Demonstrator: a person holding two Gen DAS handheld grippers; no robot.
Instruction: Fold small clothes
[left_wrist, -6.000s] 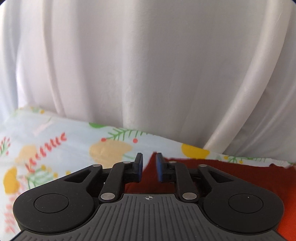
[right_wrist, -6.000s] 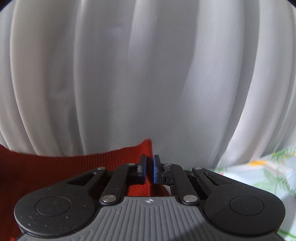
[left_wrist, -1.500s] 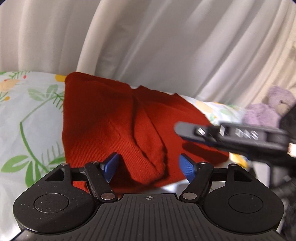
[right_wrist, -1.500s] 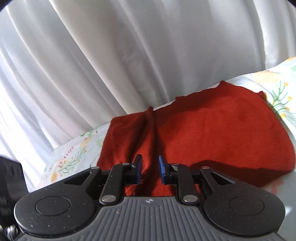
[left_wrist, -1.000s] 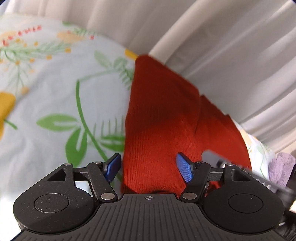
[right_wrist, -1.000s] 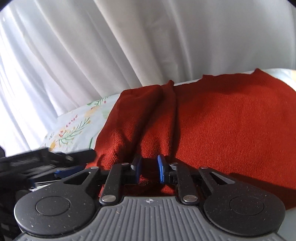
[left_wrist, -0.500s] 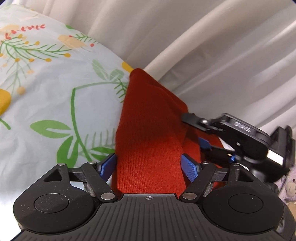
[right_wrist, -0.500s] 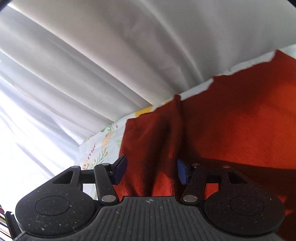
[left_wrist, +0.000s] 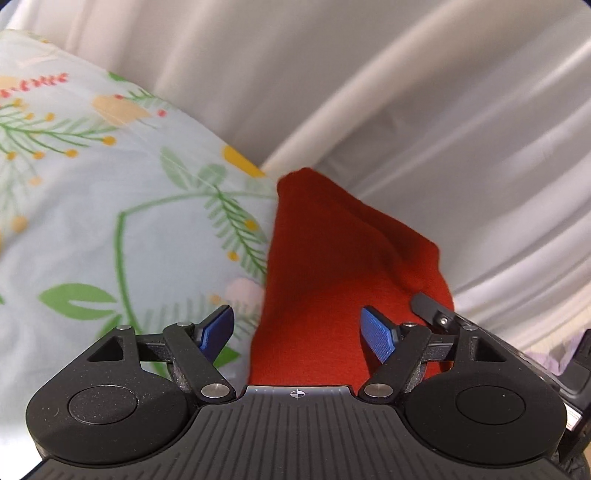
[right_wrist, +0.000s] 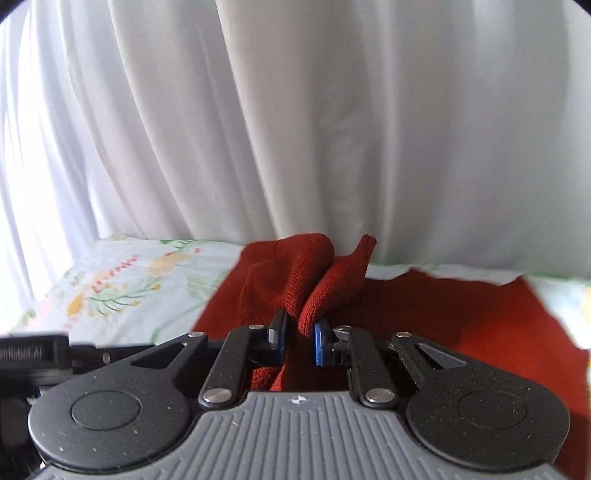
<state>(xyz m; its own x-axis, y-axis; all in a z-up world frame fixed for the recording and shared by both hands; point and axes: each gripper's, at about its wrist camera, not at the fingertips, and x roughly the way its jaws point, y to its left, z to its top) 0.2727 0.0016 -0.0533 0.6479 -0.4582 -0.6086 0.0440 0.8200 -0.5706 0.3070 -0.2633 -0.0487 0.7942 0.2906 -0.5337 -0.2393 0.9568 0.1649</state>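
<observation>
A red knit garment (left_wrist: 332, 266) lies on a floral sheet (left_wrist: 110, 221). My left gripper (left_wrist: 301, 332) is open, its blue pads either side of the garment's near edge. In the right wrist view my right gripper (right_wrist: 298, 341) has closed on a raised fold of the red garment (right_wrist: 314, 291), which bunches up between the pads; the rest of the cloth (right_wrist: 461, 325) lies flat to the right. The right gripper's tip shows at the right edge of the left wrist view (left_wrist: 432, 314). The left gripper shows as a dark blur at the left of the right wrist view (right_wrist: 37, 352).
White curtains (right_wrist: 295, 129) hang close behind the bed in both views. The floral sheet (right_wrist: 122, 284) extends left of the garment. A purple soft toy (left_wrist: 554, 354) peeks out at the far right of the left wrist view.
My right gripper was open half a second ago and has closed on a fold of the garment, lifting it into a bunch. My left gripper stays open and has shifted slightly along the garment's edge.
</observation>
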